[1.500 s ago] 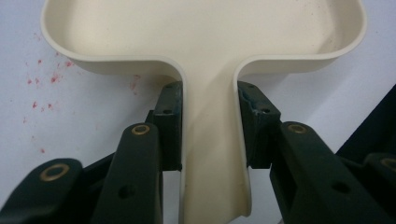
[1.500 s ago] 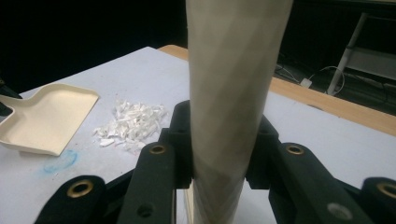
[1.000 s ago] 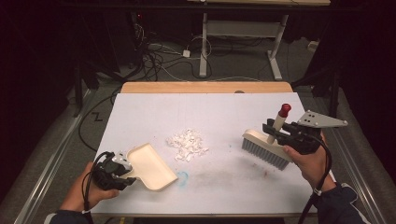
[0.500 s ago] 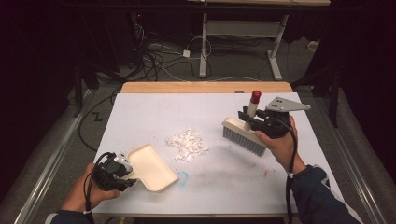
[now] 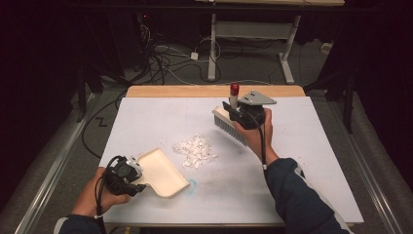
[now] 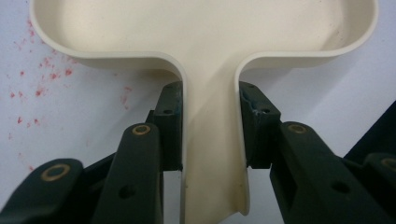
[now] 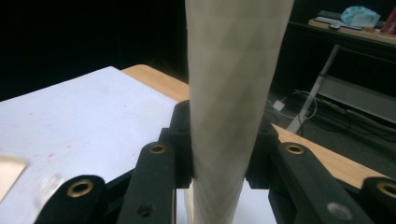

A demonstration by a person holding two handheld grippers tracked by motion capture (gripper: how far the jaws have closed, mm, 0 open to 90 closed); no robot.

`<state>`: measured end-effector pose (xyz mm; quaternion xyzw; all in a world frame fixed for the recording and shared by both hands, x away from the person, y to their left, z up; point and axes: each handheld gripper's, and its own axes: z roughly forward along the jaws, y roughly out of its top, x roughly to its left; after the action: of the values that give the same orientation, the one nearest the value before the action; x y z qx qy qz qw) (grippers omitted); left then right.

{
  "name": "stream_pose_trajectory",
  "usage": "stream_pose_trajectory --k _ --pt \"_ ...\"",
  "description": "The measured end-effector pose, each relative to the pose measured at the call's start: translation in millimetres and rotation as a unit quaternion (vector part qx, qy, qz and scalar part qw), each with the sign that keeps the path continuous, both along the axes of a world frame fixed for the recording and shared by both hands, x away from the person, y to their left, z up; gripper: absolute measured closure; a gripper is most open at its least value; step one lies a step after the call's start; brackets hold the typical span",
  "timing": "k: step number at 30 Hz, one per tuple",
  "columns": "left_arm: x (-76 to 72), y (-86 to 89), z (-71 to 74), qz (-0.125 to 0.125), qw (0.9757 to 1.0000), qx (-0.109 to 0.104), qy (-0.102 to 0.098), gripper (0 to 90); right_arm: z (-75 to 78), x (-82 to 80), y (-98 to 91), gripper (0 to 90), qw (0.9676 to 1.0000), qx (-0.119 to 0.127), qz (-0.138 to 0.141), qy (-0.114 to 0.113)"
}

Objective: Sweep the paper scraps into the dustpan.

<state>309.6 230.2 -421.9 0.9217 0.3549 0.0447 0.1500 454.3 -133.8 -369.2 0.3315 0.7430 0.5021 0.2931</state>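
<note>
Working over the white table (image 5: 321,156), you have every piece placed around one landmark, the small heap of white scraps (image 5: 196,150) lying near the table's middle. Largest of the tools is the cream dustpan (image 5: 160,171), which lies flat on the table just to the near left of the scraps; its long axis runs diagonally, the open mouth toward the far left and the short handle pointing back at your left hand (image 5: 92,197). In the left gripper view that handle (image 6: 212,140) comes straight toward the camera, and your left gripper (image 6: 211,126) is clamped on it, one black pad pressed against each side wall. Next in size is the brush (image 5: 230,127), held off the table on the far right side of the scraps, well apart from them. Its row of grey bristles hangs downward and runs slantwise from far left to near right, while its pale handle (image 7: 233,93) stands upright and ends in a red tip (image 5: 234,89) pointing up and away from you. Your right gripper (image 7: 223,163) is closed tight on that handle, the jaws squeezing it from both sides in the right gripper view. Near the dustpan's right corner, on the side toward you from the scraps, sits a faint blue mark (image 5: 193,184) on the table.
</note>
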Motion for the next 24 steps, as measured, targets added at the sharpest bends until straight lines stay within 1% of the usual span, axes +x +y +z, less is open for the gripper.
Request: stream_pose_trajectory --k 1,2,3,4,5,7,8,9,10,11,12,14,15,16,18,19,20,22,23,24 --pt "1.1 -0.2 0.0 0.001 1.0 -0.003 0.001 63.0 0.0 0.0 0.0 71.0 1.0 0.0 0.0 0.0" --pt "2.4 -0.7 0.1 0.003 1.0 -0.004 0.002 63.0 -2.1 2.7 4.1 71.0 1.0 0.007 -0.004 0.002" --pt "3.5 -1.7 -0.2 0.001 1.0 -0.001 0.002 63.0 -4.1 4.8 8.3 71.0 0.9999 0.007 -0.009 -0.001" --pt "5.3 -3.4 -0.3 -0.002 1.0 0.002 0.001 63.0 -8.1 7.8 17.2 71.0 0.9999 0.006 -0.014 -0.001" --pt "5.3 -3.4 -0.3 -0.002 1.0 0.002 0.001 63.0 -10.5 9.3 21.1 71.0 0.9999 0.007 -0.015 -0.001" --pt "6.8 -5.1 -0.9 -0.005 0.9999 0.009 0.003 63.0 -15.1 11.7 28.0 71.0 0.9999 0.005 -0.015 0.005" --pt "7.4 -5.9 -1.0 -0.008 0.9999 0.012 0.002 63.0 -17.6 11.8 31.1 71.0 0.9998 0.009 -0.013 0.008" --pt "7.8 -6.9 -1.2 -0.01 0.9999 0.014 0.001 63.0 -20.0 12.0 33.8 71.0 0.9999 0.006 -0.009 0.011" --pt "8.0 -8.0 -1.1 -0.011 0.9998 0.017 0.0 63.0 -20.0 12.0 33.8 71.0 0.9999 0.006 -0.009 0.011" --pt "8.3 -9.1 -1.2 -0.012 0.9997 0.019 0.0 63.0 -22.0 11.1 36.3 71.0 0.9998 0.007 -0.003 0.016" --pt "8.6 -10.0 -1.5 -0.012 0.9997 0.02 0.0 63.0 -23.2 7.0 41.1 71.0 0.9997 0.011 0.008 0.018" --pt "10.2 -11.2 -3.0 -0.013 0.9997 0.022 0.001 63.0 -24.1 1.9 46.5 70.9 0.9995 0.011 0.02 0.02" --pt "11.0 -11.9 -3.6 -0.013 0.9996 0.025 0.003 63.0 -24.1 1.9 46.5 70.9 0.9995 0.011 0.02 0.02" --pt "11.7 -12.4 -4.3 -0.011 0.9996 0.024 0.004 63.0 -25.0 -4.2 52.8 70.8 0.9992 0.005 0.033 0.02" --pt "13.3 -12.6 -5.0 -0.011 0.9997 0.022 0.006 63.0 -26.2 -10.1 58.9 70.7 0.9987 0.004 0.046 0.019" --pt "14.3 -12.6 -5.2 -0.009 0.9997 0.02 0.009 63.0 -26.2 -10.1 58.9 70.7 0.9987 0.004 0.046 0.019" --pt "15.7 -12.5 -5.2 -0.009 0.9997 0.019 0.011 63.0 -27.3 -13.9 65.1 70.6 0.9983 -0.001 0.056 0.016" --pt "19.1 -13.0 -5.3 -0.008 0.9996 0.021 0.015 63.0 -27.7 -15.3 67.7 70.5 0.9982 0.0 0.058 0.017" --pt "22.2 -14.7 -6.2 -0.005 0.9993 0.028 0.024 63.0 -28.6 -17.0 72.6 70.4 0.9979 0.003 0.062 0.019" --pt "22.2 -14.7 -6.2 -0.005 0.9993 0.028 0.024 63.0 -28.9 -18.4 75.5 70.3 0.9979 0.003 0.061 0.022"
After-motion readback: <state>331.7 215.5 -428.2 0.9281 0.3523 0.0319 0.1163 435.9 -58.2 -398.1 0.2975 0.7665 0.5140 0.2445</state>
